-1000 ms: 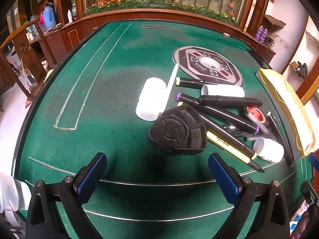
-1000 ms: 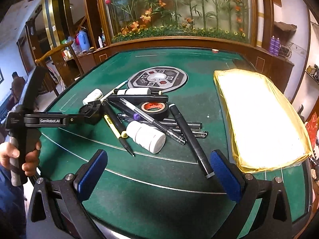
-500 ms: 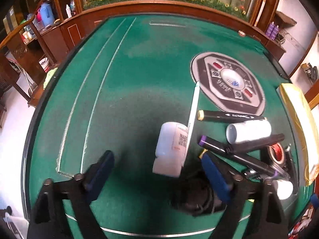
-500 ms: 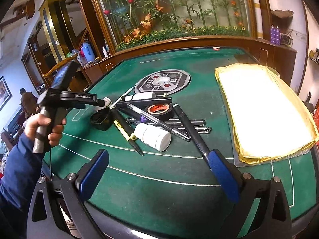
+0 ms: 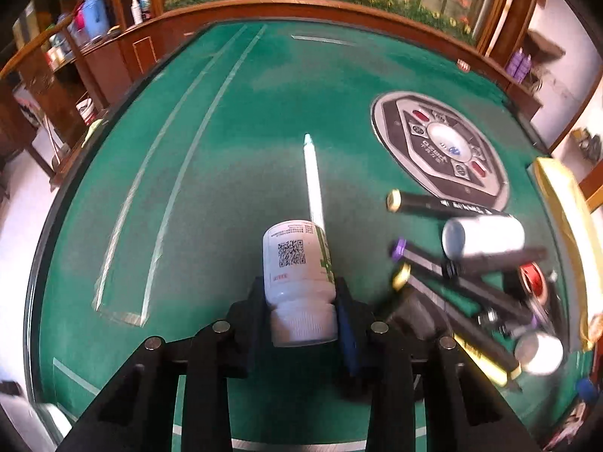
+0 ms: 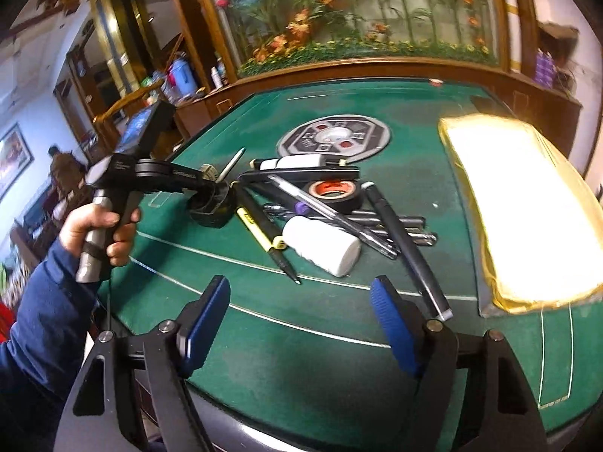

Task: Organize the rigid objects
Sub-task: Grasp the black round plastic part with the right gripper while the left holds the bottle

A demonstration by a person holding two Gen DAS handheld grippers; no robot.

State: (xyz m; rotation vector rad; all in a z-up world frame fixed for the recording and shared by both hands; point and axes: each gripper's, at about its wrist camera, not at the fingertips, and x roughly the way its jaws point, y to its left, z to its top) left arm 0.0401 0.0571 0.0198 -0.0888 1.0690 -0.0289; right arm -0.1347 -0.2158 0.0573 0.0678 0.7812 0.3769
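Observation:
A white pill bottle [image 5: 294,256] with a QR label lies on the green felt table [image 5: 226,150], cap towards me. My left gripper [image 5: 300,286] has its jaws closing on it, and both blue pads touch the bottle's sides near the cap. In the right wrist view a hand [image 6: 101,229] holds that left gripper [image 6: 211,184] low beside a black round object [image 6: 211,211]. My right gripper [image 6: 299,286] hovers near the front edge, its jaws closing with nothing between them. Ahead of it lie a second white bottle [image 6: 320,245], several black markers [image 6: 407,248] and a tape roll [image 6: 331,192].
A white pen [image 5: 312,177] lies just beyond the held bottle. Another white bottle [image 5: 484,241] rests on the marker pile at the right. A round grey control panel [image 6: 333,139] sits mid-table. A yellow cloth-covered pad [image 6: 527,207] fills the right side. Wooden cabinets ring the table.
My left gripper moved forward over the white bottle and its jaws narrowed until the pads met it. The right gripper's jaws narrowed somewhat and it tilted a little.

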